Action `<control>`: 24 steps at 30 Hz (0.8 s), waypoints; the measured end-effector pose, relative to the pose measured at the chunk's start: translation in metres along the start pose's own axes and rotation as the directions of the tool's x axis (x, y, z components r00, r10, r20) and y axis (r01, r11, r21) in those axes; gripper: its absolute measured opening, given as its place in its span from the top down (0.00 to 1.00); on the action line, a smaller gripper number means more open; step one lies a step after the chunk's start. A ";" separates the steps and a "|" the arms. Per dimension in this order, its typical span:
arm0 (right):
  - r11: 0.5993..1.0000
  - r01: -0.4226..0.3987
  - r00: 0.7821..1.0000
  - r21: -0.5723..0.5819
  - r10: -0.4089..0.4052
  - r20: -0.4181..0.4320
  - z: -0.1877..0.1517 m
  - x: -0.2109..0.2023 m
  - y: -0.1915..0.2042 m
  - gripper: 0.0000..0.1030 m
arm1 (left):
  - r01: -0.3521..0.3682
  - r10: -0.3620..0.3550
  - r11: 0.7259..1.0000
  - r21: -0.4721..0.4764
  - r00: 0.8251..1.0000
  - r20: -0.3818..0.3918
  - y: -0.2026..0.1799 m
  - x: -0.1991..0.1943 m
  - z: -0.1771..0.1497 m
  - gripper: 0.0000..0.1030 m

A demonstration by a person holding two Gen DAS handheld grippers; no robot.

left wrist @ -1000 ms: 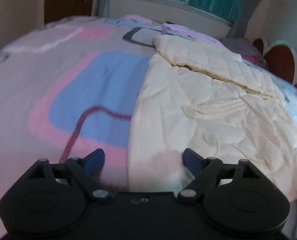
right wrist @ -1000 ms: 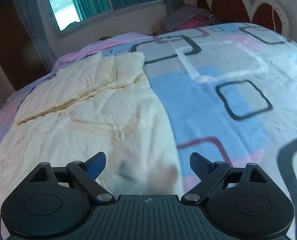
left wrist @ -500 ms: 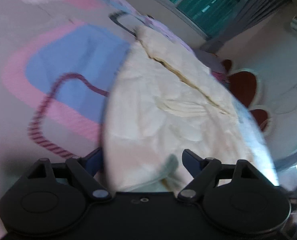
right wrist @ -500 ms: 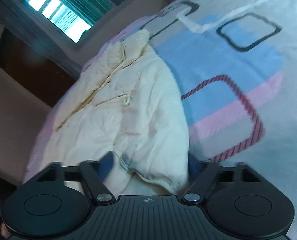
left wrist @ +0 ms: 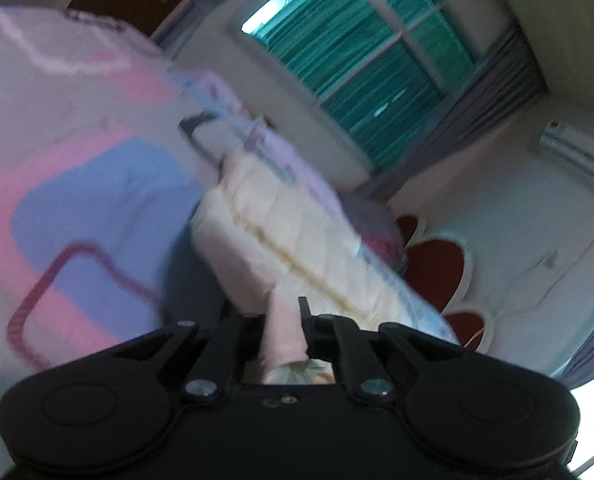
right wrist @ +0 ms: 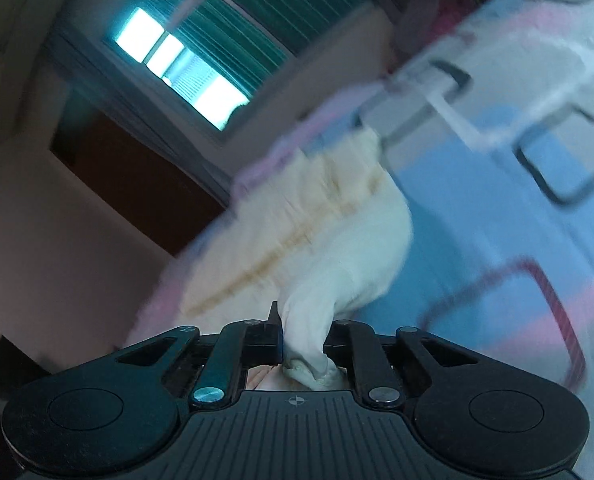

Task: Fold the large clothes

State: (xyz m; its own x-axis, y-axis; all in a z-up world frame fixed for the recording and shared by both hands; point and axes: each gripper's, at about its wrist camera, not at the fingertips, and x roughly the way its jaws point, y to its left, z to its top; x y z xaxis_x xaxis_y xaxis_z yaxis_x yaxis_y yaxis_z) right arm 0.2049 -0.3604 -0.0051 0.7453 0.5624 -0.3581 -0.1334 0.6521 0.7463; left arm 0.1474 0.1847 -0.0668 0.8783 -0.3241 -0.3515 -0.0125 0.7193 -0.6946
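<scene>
cream garment: large quilted cream piece [left wrist: 297, 236], spread on the bed, far part flat, near edge gathered and lifted at two points.
garment seam: a yellowed line runs lengthwise along it [right wrist: 297, 236]; the fabric is too blurred to name the type of clothing.
near edge, left corner: a pinch of cloth sits between the fingers of the left gripper [left wrist: 283, 332], pulled into a narrow tuck.
near edge, right corner: a bunched fold is clamped in the right gripper [right wrist: 303, 340], the hem poking out behind the pads.
left gripper state: jaws have just been closing; now drawn tight on the cloth.
right gripper state: jaws have just been closing; now narrow, pressing the thicker bunch.
reason for hold: two grips on the same edge, one per corner, look meant to carry that edge over the rest of the garment for a fold; a judgement only.
pose, left: tool tipped and rolled, so the bed slants across its view, nose slightly downward.
pose, right: likewise rolled the other way, window high in its view.
bedsheet: patterned in pink, blue and grey blocks with dark outlines [left wrist: 97, 200], under the garment.
window: green blinds [left wrist: 369, 80], beyond the bed.
headboard: red scalloped panels with pale rims [left wrist: 437, 264], beside the bed's far end.
</scene>
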 end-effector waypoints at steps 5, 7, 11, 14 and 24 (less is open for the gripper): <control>0.999 -0.037 0.998 -0.022 0.038 0.055 0.052 0.024 0.031 0.88 | 0.068 -0.070 0.997 0.036 0.995 0.068 -0.028 0.022 0.041 0.95; 0.999 -0.049 0.996 -0.023 0.051 0.077 0.076 0.038 0.040 0.88 | 0.086 -0.091 0.994 0.061 0.992 0.090 -0.038 0.039 0.060 0.95; 0.999 -0.048 0.994 -0.012 0.049 0.097 0.128 0.078 0.048 0.88 | 0.106 -0.114 0.992 0.076 0.987 0.117 -0.051 0.087 0.099 0.95; 1.000 -0.025 0.996 -0.006 0.025 0.090 0.164 0.117 0.047 0.88 | 0.106 -0.114 0.992 0.076 0.987 0.115 -0.056 0.136 0.131 0.95; 0.992 0.095 0.995 0.084 -0.097 0.013 0.261 0.290 -0.015 0.87 | 0.020 -0.021 0.994 0.112 1.000 0.014 -0.030 0.306 0.206 0.90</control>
State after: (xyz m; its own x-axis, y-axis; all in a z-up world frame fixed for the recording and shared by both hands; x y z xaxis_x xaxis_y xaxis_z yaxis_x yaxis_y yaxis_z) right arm 0.5934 -0.3396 0.0266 0.7628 0.4902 -0.4217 -0.0063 0.6577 0.7532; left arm 0.5154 0.1906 -0.0242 0.8849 -0.3308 -0.3279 0.0582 0.7769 -0.6269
